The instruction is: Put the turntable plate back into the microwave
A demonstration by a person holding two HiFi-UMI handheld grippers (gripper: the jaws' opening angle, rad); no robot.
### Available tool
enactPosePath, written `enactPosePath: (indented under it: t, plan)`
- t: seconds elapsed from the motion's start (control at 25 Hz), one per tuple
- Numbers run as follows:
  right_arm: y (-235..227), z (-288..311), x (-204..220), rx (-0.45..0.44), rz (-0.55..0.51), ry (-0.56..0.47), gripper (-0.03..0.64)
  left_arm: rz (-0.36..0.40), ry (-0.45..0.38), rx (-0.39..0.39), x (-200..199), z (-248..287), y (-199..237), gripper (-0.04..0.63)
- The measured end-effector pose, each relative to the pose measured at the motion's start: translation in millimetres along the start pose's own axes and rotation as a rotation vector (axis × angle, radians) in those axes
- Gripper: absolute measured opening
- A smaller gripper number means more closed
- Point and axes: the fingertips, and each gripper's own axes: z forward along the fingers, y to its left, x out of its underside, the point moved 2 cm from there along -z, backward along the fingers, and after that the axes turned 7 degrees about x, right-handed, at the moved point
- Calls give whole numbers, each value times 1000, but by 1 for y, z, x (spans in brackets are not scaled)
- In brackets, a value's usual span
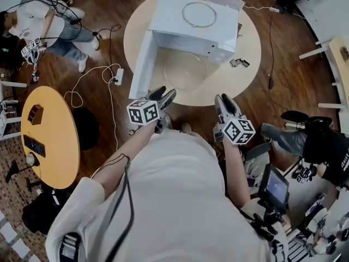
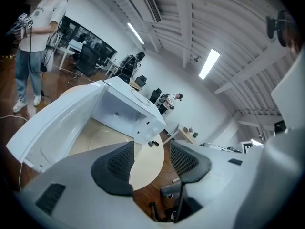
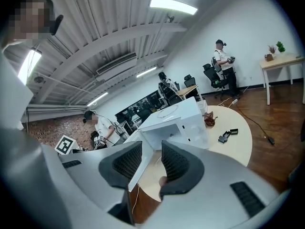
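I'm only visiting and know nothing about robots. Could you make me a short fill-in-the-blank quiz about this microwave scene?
1. The microwave on the round table has its door ____.
2. The glass turntable plate lies on the table in ____ of the microwave.
3. A thin ring lies on ____ of the microwave.
4. The left gripper and the right gripper each hold ____.
Missing words: open; front; top; nothing.
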Motion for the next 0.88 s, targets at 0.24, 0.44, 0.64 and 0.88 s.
enactPosePath:
  t: [0.24,0.44,0.64,0.88]
  plan:
    - [11,30,1,16,-9,12,123,17,2,19,-22,-3,18,224]
    - [26,66,9,13,-18,41,123,10,-16,20,-46,-12,38,224]
    - [38,82,14,8,-32,45,123,60,25,47,-49,-8,29,224]
    - [39,104,12,-18,-43,56,123,61,22,7,-51,-8,40,224]
